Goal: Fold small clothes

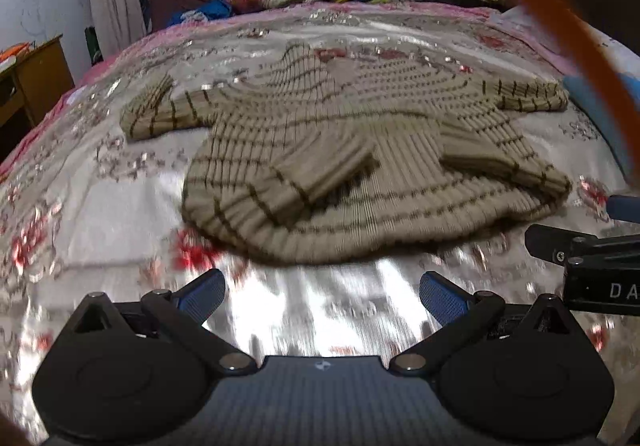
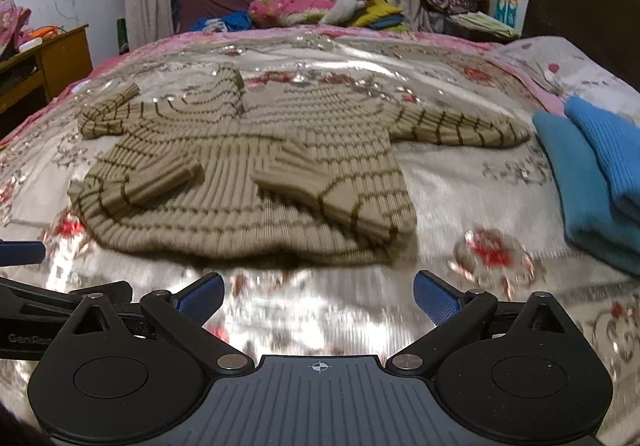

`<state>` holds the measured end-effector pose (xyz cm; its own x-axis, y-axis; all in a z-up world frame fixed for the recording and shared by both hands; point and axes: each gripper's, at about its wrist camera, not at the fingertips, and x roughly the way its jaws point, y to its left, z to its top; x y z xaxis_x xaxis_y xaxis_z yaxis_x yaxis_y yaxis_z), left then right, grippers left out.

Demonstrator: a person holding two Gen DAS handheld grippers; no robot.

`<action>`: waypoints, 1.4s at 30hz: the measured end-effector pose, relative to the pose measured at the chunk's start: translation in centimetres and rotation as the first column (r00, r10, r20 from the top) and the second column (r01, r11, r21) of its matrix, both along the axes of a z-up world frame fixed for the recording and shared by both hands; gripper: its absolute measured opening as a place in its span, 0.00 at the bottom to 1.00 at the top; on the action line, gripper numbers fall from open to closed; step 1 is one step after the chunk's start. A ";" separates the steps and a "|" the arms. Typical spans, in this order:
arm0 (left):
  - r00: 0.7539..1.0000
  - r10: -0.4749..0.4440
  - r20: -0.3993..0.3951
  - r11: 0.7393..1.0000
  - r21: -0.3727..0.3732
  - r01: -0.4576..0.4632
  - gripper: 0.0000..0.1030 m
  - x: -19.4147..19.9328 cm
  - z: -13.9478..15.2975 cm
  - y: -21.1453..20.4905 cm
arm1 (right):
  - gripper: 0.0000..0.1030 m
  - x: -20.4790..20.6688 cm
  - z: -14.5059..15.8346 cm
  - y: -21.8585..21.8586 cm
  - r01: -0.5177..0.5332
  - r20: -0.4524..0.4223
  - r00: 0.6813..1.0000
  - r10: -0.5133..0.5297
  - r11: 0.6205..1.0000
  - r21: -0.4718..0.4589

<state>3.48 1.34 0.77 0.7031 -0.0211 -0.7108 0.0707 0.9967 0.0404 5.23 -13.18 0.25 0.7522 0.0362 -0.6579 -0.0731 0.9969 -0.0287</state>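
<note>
A beige striped knit sweater (image 1: 360, 149) lay flat in the middle of the bed, on a shiny floral bedspread (image 1: 100, 213). Both sleeve cuffs were already folded inward across the body, the ribbed ends resting near the hem, while other striped knit parts stretched out to the left and right at the far end. The hem bulged slightly toward the cameras.

The left gripper (image 1: 322, 292) hovered just short of the near hem with its blue-padded fingers (image 1: 204, 292) spread wide and nothing between them. The right gripper (image 2: 320, 294) sat alongside, equally wide open and empty, its pads (image 2: 434, 298) also near the hem but not touching it.

Judging from this layout, the step in hand was probably taking the hem to fold the body. To do it well, each gripper should pinch both layers of knit at a hem corner, since the thick ribbing could slip out of a shallow grip. Lifting evenly should keep the folded sleeves from sliding off.

A folded blue garment (image 2: 592, 181) lay to the right, well apart from the sweater. Pillows and bedding (image 2: 304, 5) were piled beyond the bed's far edge.
</note>
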 end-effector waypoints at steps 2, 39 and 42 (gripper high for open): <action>1.000 -0.005 0.015 1.000 0.002 0.005 1.00 0.9 0.3 0.2 | 0.96 0.9 0.3 0.1 -0.011 0.010 1.000 0.011 1.000 0.000; 0.999 0.025 0.022 0.953 -0.301 -0.018 0.17 7.4 0.7 7.9 | 0.04 8.2 3.0 -3.6 -0.105 0.030 0.994 0.103 0.993 0.057; 0.999 0.018 0.027 0.955 -0.298 -0.009 0.17 6.6 1.1 8.1 | 0.04 6.8 4.0 -4.4 -0.104 0.034 0.994 0.102 0.991 0.080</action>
